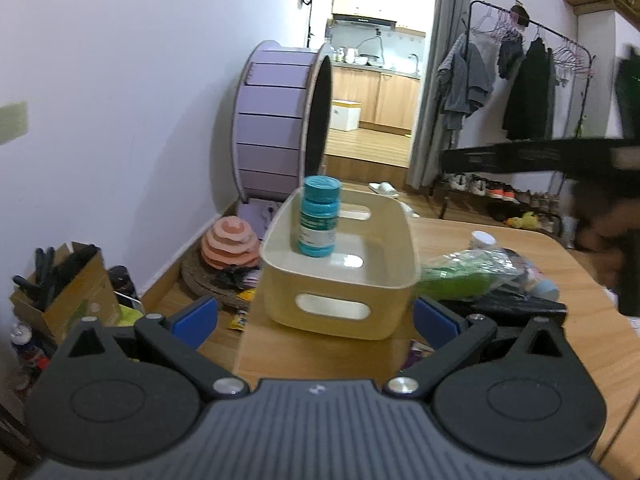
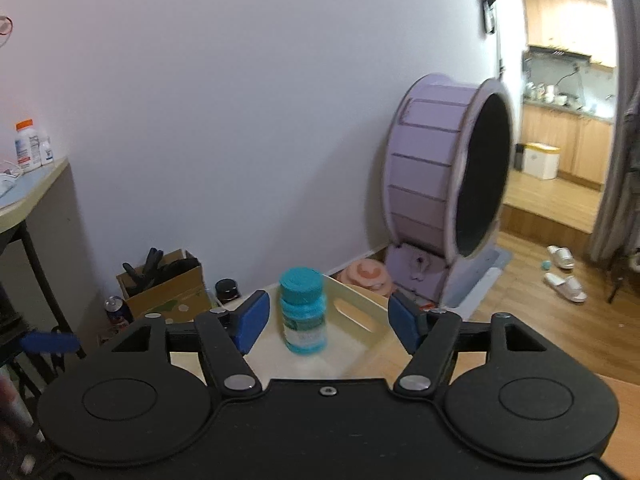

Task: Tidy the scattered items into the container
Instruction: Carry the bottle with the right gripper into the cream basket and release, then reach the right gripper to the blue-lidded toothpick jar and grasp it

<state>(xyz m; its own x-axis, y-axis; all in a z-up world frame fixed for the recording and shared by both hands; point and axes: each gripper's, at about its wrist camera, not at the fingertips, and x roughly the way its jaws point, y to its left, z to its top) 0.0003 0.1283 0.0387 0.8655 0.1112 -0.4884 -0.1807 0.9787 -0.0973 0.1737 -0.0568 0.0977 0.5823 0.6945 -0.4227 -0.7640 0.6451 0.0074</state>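
A teal bottle [image 1: 319, 216] stands upright inside a cream bin [image 1: 340, 276] with handle slots, on a wooden table [image 1: 500, 344]. My left gripper [image 1: 316, 318] is open and empty, in front of the bin's near wall. In the right wrist view the same teal bottle [image 2: 303, 316] stands in the bin [image 2: 360, 320]; my right gripper [image 2: 328, 322] is open, its blue pads on either side of the bottle without touching it. Right of the bin lie a green item in clear plastic [image 1: 468, 274], a white-capped bottle [image 1: 482, 239] and a black object [image 1: 516, 306].
A purple cat wheel [image 1: 280, 128] stands on the floor beyond the table. A cardboard box [image 1: 68, 292] and floor clutter sit at the left. A clothes rack [image 1: 528, 80] stands at the right. The person's dark arm [image 1: 560, 158] crosses the right side.
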